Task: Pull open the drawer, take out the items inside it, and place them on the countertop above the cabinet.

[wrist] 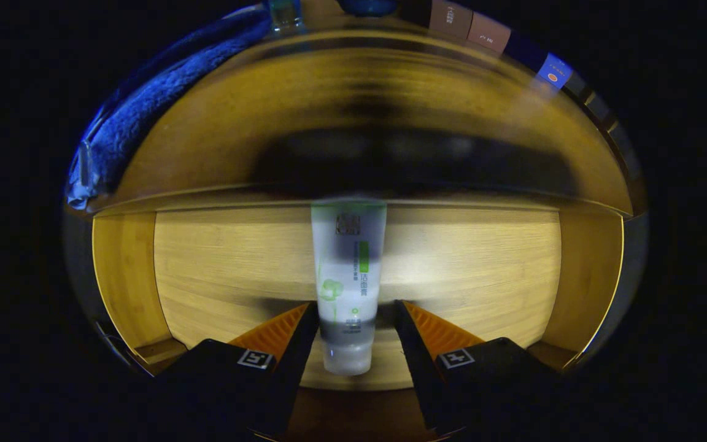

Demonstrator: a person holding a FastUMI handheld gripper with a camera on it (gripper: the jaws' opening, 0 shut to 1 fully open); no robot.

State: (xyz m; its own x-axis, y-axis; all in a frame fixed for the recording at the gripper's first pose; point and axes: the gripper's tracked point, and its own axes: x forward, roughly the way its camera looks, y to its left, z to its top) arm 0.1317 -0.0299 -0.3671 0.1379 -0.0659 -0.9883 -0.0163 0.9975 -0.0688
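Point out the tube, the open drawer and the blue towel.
tube (347, 276): gripper view, middle of its body, between the claw's fingers.
drawer (218, 270): gripper view, bare wooden floor.
blue towel (145, 116): gripper view, its folded middle, on the countertop.

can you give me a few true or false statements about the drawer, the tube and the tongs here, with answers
1. The drawer is open. True.
2. A tube lies between the fingers of the tongs. True.
3. The tongs are clamped shut on the tube. False: there is a visible gap on the right side, so both fingers are not pressing it.
4. The tube lies crosswise to the fingers. False: it runs lengthwise along them, cap end nearest the camera.
5. A blue towel lies on the countertop. True.
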